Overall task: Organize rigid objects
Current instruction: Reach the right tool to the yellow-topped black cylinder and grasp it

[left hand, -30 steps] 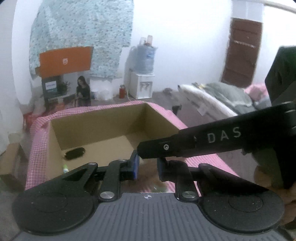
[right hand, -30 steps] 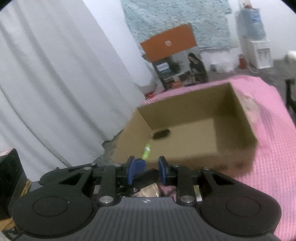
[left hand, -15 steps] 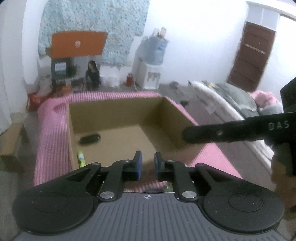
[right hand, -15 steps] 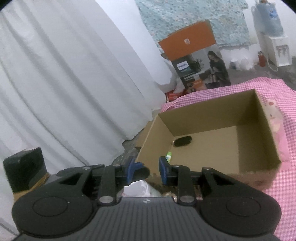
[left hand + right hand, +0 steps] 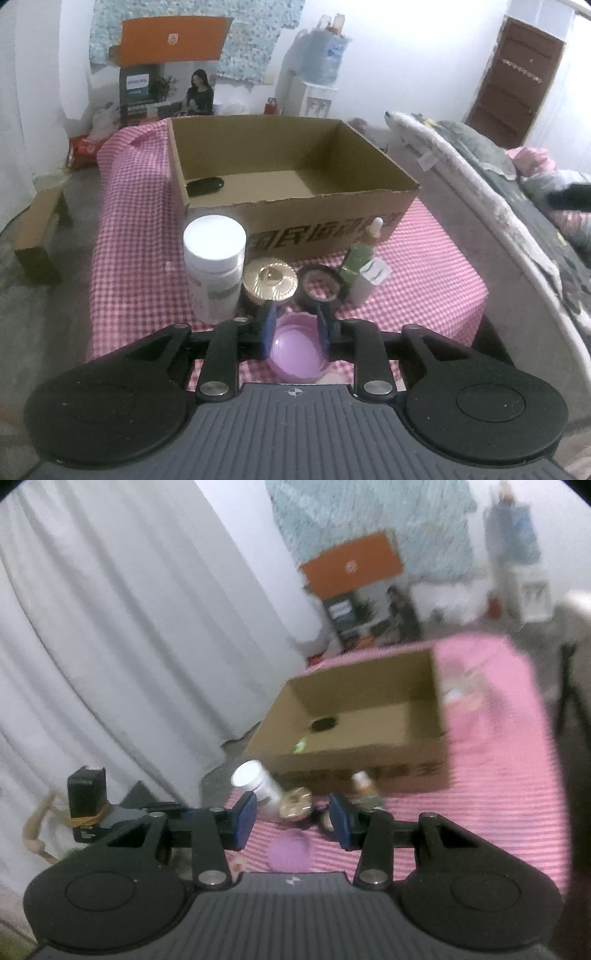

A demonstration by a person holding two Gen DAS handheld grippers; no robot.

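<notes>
Both hands have backed away from the cardboard box [image 5: 295,218], so the row of stuff on the pink checked cloth [image 5: 129,258] shows again at lower centre. The left gripper [image 5: 295,334] has just been opening its fingers, now a bit apart either side of the purple lid [image 5: 295,350], not visibly squeezing it. The right gripper [image 5: 291,821] has been opening too, fingers wide apart with nothing between them. The box holds only a dark oval thing [image 5: 205,185] at its left. White bottle [image 5: 214,266], gold lid [image 5: 271,278] and dropper bottle [image 5: 364,251] still wait, so I'd guess next pick is the purple lid.
</notes>
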